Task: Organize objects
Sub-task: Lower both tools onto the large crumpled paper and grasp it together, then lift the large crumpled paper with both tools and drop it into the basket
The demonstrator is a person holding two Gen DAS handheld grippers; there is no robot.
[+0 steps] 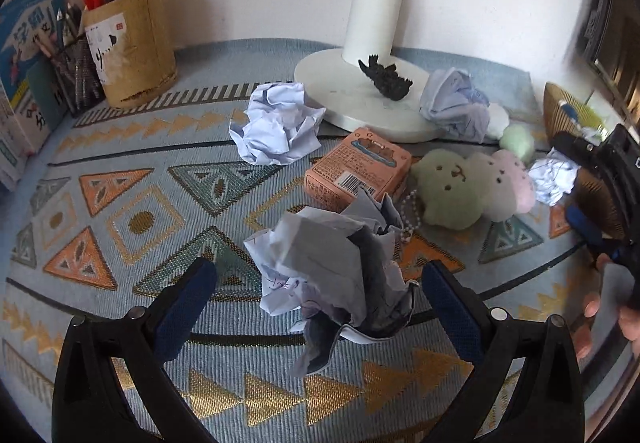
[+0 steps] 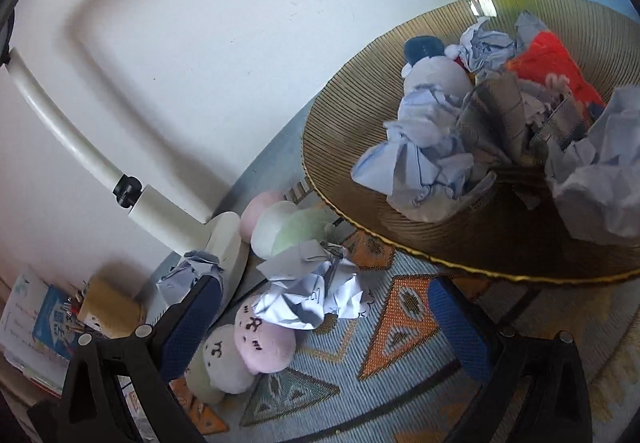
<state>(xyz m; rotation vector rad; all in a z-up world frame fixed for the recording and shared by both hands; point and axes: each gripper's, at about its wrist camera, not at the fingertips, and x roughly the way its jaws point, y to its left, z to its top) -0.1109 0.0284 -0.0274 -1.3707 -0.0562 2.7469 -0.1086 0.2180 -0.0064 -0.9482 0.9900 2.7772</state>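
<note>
My left gripper [image 1: 320, 279] is open, its blue-padded fingers either side of a crumpled paper ball [image 1: 332, 267] on the patterned mat, apart from it. More paper balls lie at the mat's back [image 1: 280, 123], by the lamp base [image 1: 456, 103] and at the right [image 1: 554, 175]. My right gripper [image 2: 324, 307] is open, with a crumpled paper ball [image 2: 316, 291] lying between its fingers, apart from both pads. A woven basket [image 2: 360, 115] beyond it holds several paper balls [image 2: 420, 151] and toys.
A pink box [image 1: 356, 167] and pastel plush toys [image 1: 472, 187] lie behind the near paper. A white lamp base [image 1: 348, 95] carries a black toy figure [image 1: 386, 77]. A pen holder [image 1: 132, 43] and books [image 1: 24, 75] stand at the far left.
</note>
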